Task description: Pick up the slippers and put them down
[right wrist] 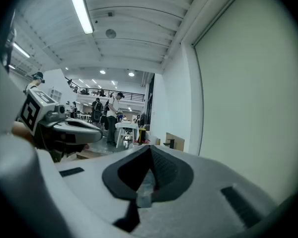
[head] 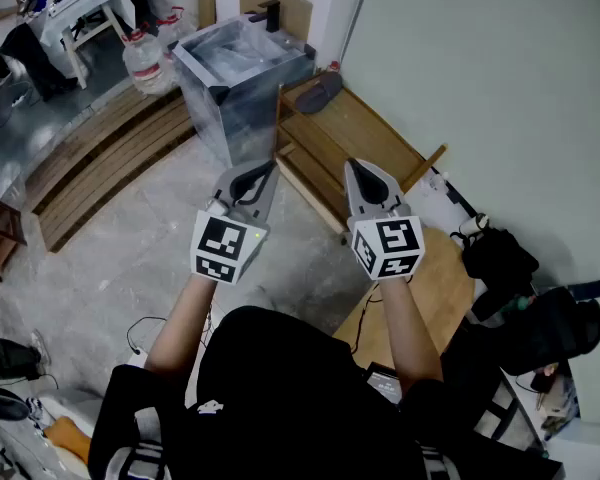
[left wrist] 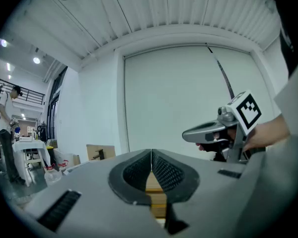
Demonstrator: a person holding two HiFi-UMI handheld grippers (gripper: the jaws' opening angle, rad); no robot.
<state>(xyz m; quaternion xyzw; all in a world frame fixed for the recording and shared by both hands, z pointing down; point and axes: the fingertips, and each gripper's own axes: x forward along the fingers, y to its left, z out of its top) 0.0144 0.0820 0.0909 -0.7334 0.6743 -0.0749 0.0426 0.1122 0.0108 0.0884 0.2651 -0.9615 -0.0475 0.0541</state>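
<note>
One dark grey slipper lies on the top of a low wooden rack against the pale wall. I can make out no second slipper. My left gripper and right gripper are held level side by side above the floor, short of the rack and well apart from the slipper. The left gripper has its jaws pressed together with nothing between them. The right gripper is likewise shut and empty. Each gripper view shows the other gripper to its side: the right gripper and the left gripper.
A metal box stands left of the rack, with a water jug beside it. Wooden slats lie on the floor at the left. A black bag and a wooden board sit at the right. A white table stands far back.
</note>
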